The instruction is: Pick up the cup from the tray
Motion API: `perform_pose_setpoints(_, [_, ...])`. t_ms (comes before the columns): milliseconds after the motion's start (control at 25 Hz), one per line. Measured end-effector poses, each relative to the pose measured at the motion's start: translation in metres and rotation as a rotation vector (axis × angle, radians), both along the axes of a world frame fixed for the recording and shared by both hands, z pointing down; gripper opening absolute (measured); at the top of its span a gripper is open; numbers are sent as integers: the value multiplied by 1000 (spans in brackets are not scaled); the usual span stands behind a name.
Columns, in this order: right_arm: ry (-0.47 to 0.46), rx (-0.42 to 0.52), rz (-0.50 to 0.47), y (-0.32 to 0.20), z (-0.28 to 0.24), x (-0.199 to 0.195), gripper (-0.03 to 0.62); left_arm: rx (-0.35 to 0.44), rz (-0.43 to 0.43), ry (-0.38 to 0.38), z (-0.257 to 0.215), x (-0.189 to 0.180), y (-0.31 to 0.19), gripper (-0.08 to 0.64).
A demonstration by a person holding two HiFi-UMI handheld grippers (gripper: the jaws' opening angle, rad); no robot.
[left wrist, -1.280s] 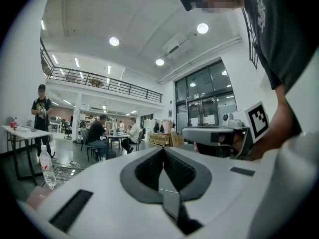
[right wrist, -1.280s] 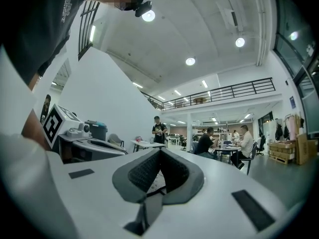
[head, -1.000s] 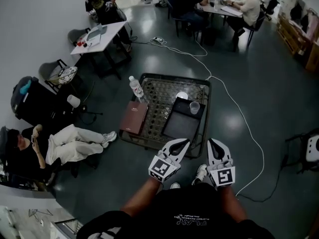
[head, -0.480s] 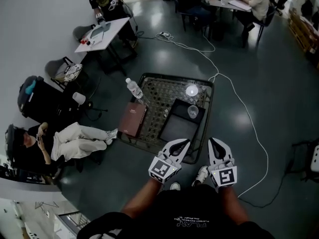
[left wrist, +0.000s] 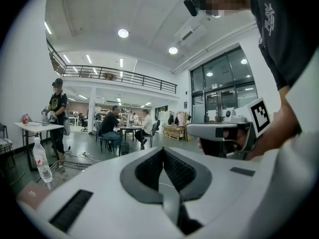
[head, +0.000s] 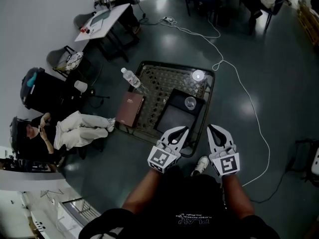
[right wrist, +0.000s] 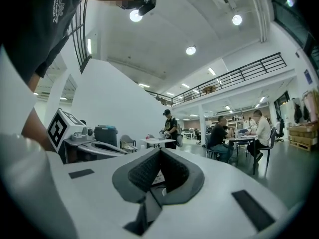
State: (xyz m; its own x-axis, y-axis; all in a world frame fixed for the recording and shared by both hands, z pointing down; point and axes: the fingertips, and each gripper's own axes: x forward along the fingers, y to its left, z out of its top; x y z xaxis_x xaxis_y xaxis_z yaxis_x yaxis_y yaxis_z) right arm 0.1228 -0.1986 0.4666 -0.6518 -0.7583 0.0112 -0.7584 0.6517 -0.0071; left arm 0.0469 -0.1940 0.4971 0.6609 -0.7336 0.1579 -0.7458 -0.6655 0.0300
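A clear cup [head: 190,102] stands upright at the far right corner of a black tray [head: 174,119] on a low mesh-topped table [head: 164,81]. Both grippers hover just short of the table's near edge, pointing at it. My left gripper [head: 182,130] is shut and holds nothing; its jaws meet at the tip in the left gripper view [left wrist: 162,151]. My right gripper [head: 211,128] is shut and empty too, its tips together in the right gripper view [right wrist: 159,152]. The cup does not show in either gripper view.
On the table also lie a brown book [head: 129,109], a water bottle [head: 130,78] and a small white round thing [head: 198,75]. A white cable [head: 244,91] runs over the floor at the right. A seated person [head: 75,131] is at the left.
The table with the tray and cup has slid a little up and left in the head view. Both grippers stay shut in about the same place before me.
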Motion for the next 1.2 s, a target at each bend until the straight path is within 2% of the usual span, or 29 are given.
perform_pose_setpoints(120, [37, -11, -13, -7, -1, -1, 8, -3, -16, -9, 4, -2, -11, 9])
perform_pose_setpoints(280, [38, -23, -35, -19, 11, -8, 8, -10, -22, -14, 12, -7, -24, 9])
perform_pose_setpoints(480, [48, -35, -11, -39, 16, -19, 8, -26, -26, -10, 24, -15, -42, 9])
perform_pose_setpoints(680, [107, -86, 2, -59, 26, -29, 8, -35, -2, -1, 31, -21, -65, 9])
perform_pose_setpoints(1000, [82, -106, 59, -80, 57, -37, 8, -66, 12, -32, 65, -29, -96, 11])
perform_pose_setpoints(1200, [99, -153, 67, -86, 78, -42, 8, -92, -34, -52, 94, -37, -115, 11])
